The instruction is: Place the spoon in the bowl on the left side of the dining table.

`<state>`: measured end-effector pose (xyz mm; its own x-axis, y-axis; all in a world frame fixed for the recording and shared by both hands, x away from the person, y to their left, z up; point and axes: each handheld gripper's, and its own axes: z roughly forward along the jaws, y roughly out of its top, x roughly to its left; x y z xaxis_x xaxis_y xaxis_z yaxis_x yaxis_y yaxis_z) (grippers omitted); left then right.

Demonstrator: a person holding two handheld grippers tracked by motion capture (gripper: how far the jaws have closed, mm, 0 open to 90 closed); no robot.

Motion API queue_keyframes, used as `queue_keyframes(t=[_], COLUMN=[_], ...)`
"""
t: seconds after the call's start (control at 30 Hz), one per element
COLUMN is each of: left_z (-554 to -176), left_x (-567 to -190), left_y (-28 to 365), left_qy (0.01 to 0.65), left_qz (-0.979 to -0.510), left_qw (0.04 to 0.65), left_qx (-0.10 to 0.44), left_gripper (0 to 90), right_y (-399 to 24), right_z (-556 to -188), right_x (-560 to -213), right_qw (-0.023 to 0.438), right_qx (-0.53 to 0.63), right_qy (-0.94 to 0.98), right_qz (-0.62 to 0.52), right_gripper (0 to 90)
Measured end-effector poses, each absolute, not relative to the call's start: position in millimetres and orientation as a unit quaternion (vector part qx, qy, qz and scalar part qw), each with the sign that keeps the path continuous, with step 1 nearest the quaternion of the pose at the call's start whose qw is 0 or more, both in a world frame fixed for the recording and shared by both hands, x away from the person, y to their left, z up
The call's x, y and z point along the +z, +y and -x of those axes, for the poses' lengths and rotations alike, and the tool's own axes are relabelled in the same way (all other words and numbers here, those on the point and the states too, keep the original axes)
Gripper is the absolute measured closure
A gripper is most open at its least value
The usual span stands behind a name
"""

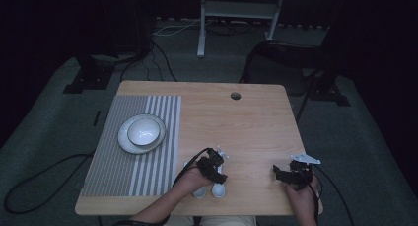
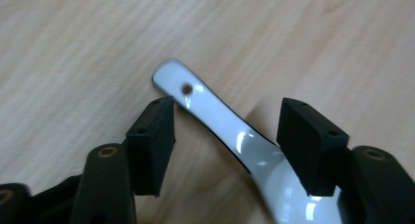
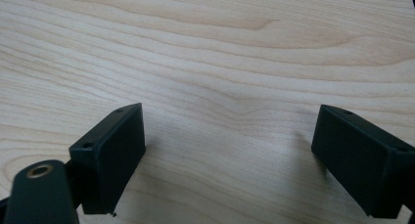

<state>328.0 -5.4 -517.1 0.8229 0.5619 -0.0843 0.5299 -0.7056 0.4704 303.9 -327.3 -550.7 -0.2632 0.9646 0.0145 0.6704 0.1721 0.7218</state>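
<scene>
white spoon lies between the left claw pads, ungripped.

Two spoons, one bowl, one plate, one mat

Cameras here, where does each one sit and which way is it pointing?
High view: above the person's side, facing forward and down on the table; forearms, both tongs, bowl.
Left gripper view: rides the left tongs, facing down at a white spoon between open jaws.
Right gripper view: rides the right tongs, facing bare wood.
Shared: the high and left gripper views both show the spoon.
</scene>
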Motion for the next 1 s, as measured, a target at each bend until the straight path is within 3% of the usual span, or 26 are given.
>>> queue_keyframes(t=[0.3,1.0], left_z=[-325.0,-324.8], left_x=[-516.9,-514.7], left_y=[-10.3,-14.3], left_qy=[0.261,0.245], left_qz=[-0.932,-0.938], left_qw=[0.248,0.244], left_qx=[0.032,0.029], left_gripper=[73.3,74.7], right_y=[-327.3,-327.3], right_z=[-303.9,-304.0], right_x=[-550.7,-550.7], right_qw=[0.233,0.233], right_qx=[0.316,0.316], right_qy=[0.729,0.729], right_qz=[-0.56,-0.561], right_gripper=[11.9,11.9])
